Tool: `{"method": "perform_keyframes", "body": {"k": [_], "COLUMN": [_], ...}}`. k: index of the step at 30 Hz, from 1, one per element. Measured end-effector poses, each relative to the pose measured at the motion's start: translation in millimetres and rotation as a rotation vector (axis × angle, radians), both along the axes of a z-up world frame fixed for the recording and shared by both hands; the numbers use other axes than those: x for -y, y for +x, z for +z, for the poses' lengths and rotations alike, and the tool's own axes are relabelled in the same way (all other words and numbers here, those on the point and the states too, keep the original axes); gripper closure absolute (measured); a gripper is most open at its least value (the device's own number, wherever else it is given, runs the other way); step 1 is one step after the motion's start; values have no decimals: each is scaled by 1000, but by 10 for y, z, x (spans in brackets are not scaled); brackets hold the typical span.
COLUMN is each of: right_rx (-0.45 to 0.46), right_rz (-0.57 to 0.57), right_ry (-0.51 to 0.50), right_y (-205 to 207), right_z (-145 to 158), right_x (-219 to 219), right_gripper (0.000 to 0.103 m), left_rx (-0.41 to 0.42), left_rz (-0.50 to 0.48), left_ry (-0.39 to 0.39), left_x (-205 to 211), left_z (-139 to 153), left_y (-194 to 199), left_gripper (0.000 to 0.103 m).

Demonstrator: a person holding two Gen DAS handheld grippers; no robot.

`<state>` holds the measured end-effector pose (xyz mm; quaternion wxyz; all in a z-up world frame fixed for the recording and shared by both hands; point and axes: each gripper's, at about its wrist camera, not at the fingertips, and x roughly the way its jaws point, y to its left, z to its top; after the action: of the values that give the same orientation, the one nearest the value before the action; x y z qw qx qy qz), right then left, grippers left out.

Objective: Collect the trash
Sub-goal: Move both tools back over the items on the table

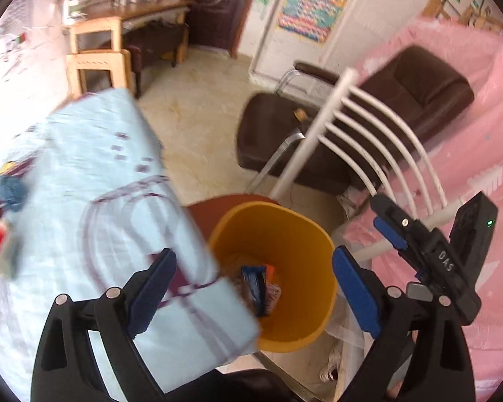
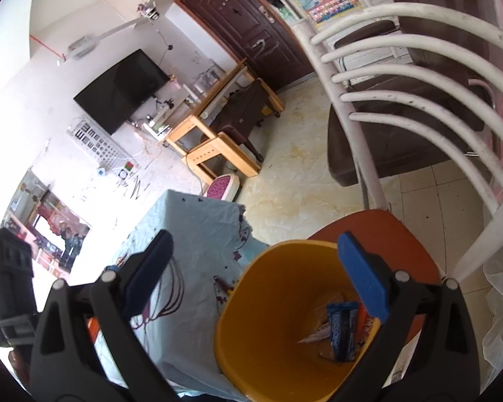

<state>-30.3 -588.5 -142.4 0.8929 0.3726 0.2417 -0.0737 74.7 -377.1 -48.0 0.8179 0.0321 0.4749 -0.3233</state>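
Both tongs stand wide with nothing between their blue pads. From the left wrist view, the left tongs [image 1: 253, 284] hang over the edge of the counter [image 1: 94, 174], which is draped in a pale blue cloth, and over the yellow bin [image 1: 305, 244] just beside it. The right tongs [image 2: 255, 278] hover above the same bin [image 2: 251, 305], and they also show in the left view [image 1: 400, 239], off to the side and equally empty.

The bin sits on the orange seat [image 2: 395, 234] of a white chair [image 2: 369, 100], close against the counter. Down at its bottom lies a blue wrapper [image 2: 342, 331] with some orange and white packet scraps around it, so part of the trash looks already collected. More clutter shows at the far left of the counter [image 1: 3, 234], blurred: something red, something blue, something orange; I cannot tell what each is.

Wrappers like these should be very light, thin and crinkly, likely slick under the pads. My guess is they are best pinched at a raised fold or a loose end, not pressed flat against the cloth, which could bunch up and come along
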Motion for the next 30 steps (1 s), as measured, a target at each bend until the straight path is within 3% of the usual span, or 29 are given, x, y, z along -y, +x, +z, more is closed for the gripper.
{"method": "perform_keyframes", "body": {"k": [6,10,16,21,25,30], "right_rx": [-32,-49,-47,-52,-65,-89], "right_rz": [133,226,325,395,427,443], "right_ry": [-66,-118,-123,-154,-168,-188], "right_y": [251,431,715,874,952,981], "right_z": [78,146,237,358,415,463], "right_x": [-501,-890,-1317,-1665,-1873,-2025], "right_gripper": [6,6,6,6,6,6], "left_rx": [118,195,251,197,107,14], "left_rz": [145,301,503,591,612,585], "left_ry": [45,87,146,162,77,59], "left_x": [-829,-1505,-2435,-3067,-3458,-3459], "left_z": [258,415,522,466,371,242], "left_y": [-15,14,45,88,269,790], "left_gripper": [14,14,14,14,14,16]}}
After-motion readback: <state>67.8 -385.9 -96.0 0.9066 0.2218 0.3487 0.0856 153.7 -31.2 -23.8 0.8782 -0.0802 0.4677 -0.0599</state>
